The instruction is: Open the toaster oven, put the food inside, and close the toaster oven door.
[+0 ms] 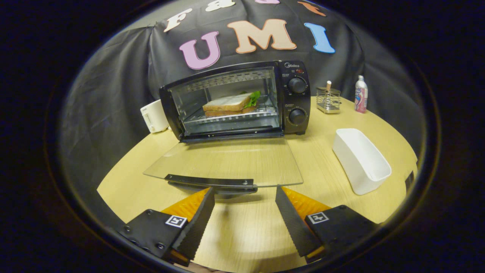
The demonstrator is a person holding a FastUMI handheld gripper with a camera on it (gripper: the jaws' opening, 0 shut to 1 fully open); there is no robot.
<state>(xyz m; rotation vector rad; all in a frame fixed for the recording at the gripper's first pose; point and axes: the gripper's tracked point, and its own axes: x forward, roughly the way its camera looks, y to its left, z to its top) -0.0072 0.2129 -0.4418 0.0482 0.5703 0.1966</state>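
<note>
The tongs sit low over the table, fingers spread wide with nothing between them, their tips just short of the door handle. Straight ahead of them the glass door of the toaster oven lies folded right down, flat and level over the table, its dark handle bar at the near edge, closest to the left finger's tip. Beyond the door, deep in the open cavity, the sandwich rests on the wire rack, a bit of green leaf poking out on its right side. So the food looks to be in already, and closing looks like the step in hand. The next move seems to call for getting the fingers under or around that handle and swinging the door up on its hinge until it meets the oven front; the tongs may need to shift a little left to centre on the bar. Off to the right of the fingers stands a white bin, well clear of the door's swing.
</note>
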